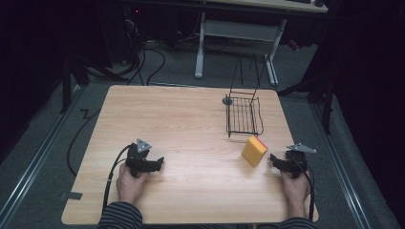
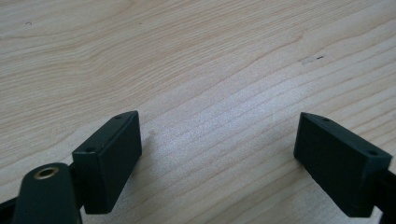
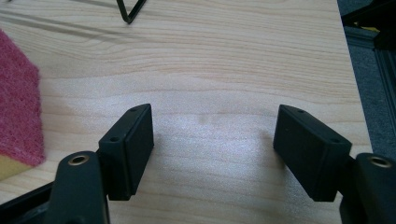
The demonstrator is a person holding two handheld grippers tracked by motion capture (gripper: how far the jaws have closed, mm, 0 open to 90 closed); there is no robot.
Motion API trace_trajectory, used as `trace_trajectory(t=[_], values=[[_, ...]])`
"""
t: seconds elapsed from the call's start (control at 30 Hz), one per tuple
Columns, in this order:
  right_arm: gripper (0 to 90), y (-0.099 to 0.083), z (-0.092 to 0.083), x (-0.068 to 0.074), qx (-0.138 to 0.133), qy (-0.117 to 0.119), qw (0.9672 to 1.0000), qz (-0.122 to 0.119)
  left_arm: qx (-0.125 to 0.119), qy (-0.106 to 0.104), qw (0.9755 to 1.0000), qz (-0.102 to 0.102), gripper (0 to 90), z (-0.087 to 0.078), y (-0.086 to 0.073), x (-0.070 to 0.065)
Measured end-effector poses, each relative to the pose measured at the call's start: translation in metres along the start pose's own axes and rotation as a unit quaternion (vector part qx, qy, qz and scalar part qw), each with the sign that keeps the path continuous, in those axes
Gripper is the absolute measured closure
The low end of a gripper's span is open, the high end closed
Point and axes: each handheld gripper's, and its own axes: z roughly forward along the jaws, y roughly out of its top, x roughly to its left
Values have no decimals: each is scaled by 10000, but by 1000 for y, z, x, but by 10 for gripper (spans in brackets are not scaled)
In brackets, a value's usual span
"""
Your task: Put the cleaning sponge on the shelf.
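A yellow sponge [image 1: 254, 150] with a red scouring side stands on edge on the wooden table [image 1: 181, 124], just in front of a black wire rack [image 1: 243, 114]. My right gripper [image 1: 276, 161] rests on the table just right of the sponge, open and holding nothing. In the right gripper view the sponge's red face [image 3: 18, 107] lies left of my open right gripper [image 3: 214, 154], and a rack foot [image 3: 130, 11] shows at the top. My left gripper [image 1: 158, 163] lies open on the table's left half. The left gripper view has bare wood between the jaws of my left gripper [image 2: 219, 154].
A small grey disc [image 1: 228, 100] lies at the rack's back left corner. The table's right edge [image 3: 355, 93] runs close beside my right gripper, with grey floor beyond. Cables and a white desk frame [image 1: 200, 47] stand on the floor behind the table.
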Motion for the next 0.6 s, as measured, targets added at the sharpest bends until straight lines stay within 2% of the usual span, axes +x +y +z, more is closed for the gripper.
trace_trajectory(t=[0.6], values=[[290,0,0,0,-13,17,10000,-12,2,5,10000,-4,156,0,0,0]])
